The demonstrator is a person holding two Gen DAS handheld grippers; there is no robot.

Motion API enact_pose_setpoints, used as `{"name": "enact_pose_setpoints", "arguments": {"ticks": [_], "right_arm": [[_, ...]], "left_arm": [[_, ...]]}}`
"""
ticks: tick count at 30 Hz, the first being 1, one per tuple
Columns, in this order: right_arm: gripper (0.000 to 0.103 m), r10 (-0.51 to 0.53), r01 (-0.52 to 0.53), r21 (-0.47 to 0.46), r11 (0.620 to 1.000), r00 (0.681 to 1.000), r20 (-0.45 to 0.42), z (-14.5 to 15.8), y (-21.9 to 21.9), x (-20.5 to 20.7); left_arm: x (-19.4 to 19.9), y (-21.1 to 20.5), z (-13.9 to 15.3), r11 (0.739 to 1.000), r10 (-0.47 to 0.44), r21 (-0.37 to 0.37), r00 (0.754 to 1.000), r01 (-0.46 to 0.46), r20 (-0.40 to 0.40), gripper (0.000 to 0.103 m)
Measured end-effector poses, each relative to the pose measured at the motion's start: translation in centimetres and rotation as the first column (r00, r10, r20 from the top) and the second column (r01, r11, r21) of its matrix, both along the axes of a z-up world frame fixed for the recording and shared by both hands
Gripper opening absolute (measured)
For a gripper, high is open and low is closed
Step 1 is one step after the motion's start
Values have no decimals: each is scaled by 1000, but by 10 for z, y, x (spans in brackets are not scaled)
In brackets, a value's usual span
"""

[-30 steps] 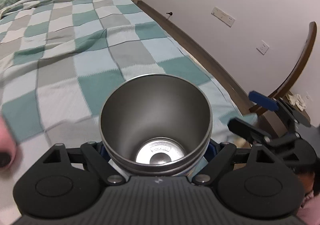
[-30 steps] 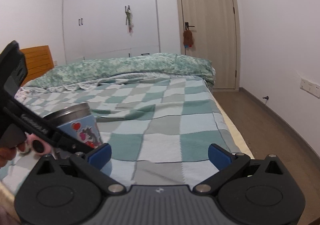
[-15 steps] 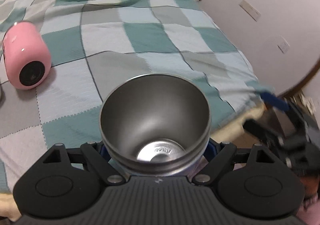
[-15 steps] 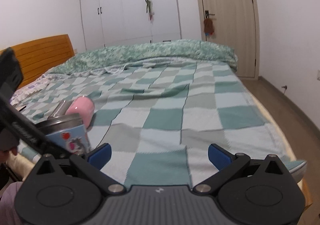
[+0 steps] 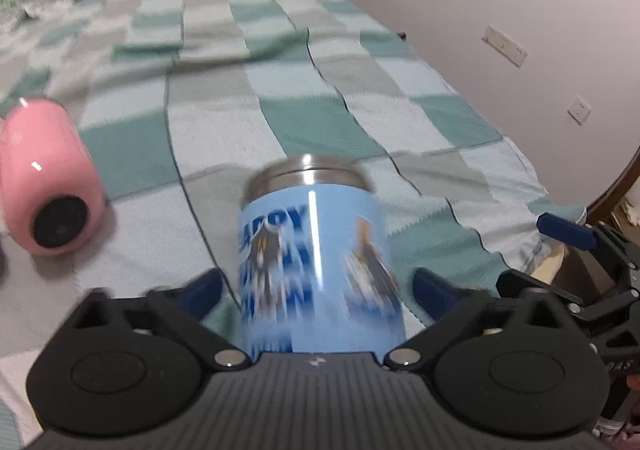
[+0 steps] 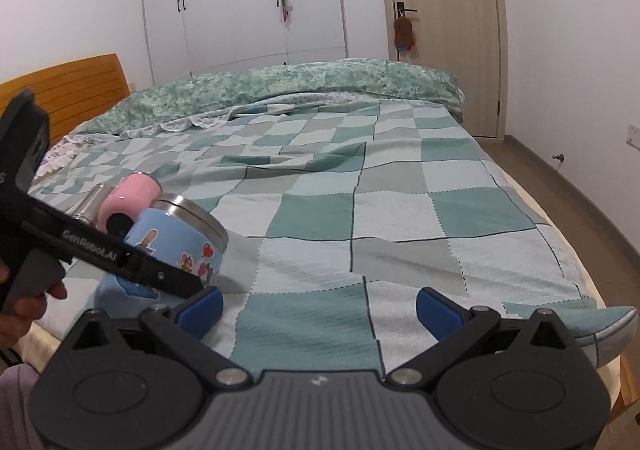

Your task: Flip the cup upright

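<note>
A light blue cartoon-printed cup (image 5: 316, 274) with a steel rim stands between the fingers of my left gripper (image 5: 316, 290), on the checked bedspread (image 5: 304, 118) near the foot edge. The frame is motion-blurred. The blue pads (image 5: 436, 286) stand apart from the cup's sides, so the left gripper is open. In the right wrist view the same cup (image 6: 180, 246) looks tilted, rim up and to the right, with the left gripper's finger across it. My right gripper (image 6: 318, 306) is open and empty over the bed's foot edge.
A pink cup (image 5: 48, 186) lies on its side left of the blue cup, base toward me. A steel cup (image 6: 86, 206) lies behind it. The bed edge (image 6: 608, 326) drops off at the right, with wall and floor beyond. A folded quilt (image 6: 280, 90) lies at the far end.
The left gripper has tipped from looking into the cup's mouth to facing its side. Its pads have opened away from the cup. The right gripper has shifted slightly.
</note>
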State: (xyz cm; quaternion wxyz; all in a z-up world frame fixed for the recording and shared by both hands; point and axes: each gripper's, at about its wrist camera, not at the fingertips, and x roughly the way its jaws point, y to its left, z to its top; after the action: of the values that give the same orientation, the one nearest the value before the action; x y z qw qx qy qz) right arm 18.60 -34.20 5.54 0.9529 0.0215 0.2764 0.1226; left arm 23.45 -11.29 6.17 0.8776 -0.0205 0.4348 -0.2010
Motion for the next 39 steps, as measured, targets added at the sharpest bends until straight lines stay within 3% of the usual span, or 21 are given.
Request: {"name": "enact_pose_setpoints", "arguments": {"ticks": [5,8,15,29,39], "right_arm": [[103,9,-9,-3,1000,1000,24,11,11,-5],[103,21,-21,-7,1000,999,46,22,21,-13],[103,55,-54,-12,998,995,80,42,56,-30],[103,64,-62,-33,998,996,66,42,123,-42],[103,-2,3,-99,995,1000,13,37,147,-29]], "left_arm": [[-31,31,39,998,45,-53,989,-38,139,103],[-53,54,57,995,95,-45,967,-86,238,103],[-93,95,71,984,161,13,910,-179,383,103],[-136,133,52,969,185,45,834,-244,520,103],[-131,144,29,965,210,20,815,-263,540,103]]}}
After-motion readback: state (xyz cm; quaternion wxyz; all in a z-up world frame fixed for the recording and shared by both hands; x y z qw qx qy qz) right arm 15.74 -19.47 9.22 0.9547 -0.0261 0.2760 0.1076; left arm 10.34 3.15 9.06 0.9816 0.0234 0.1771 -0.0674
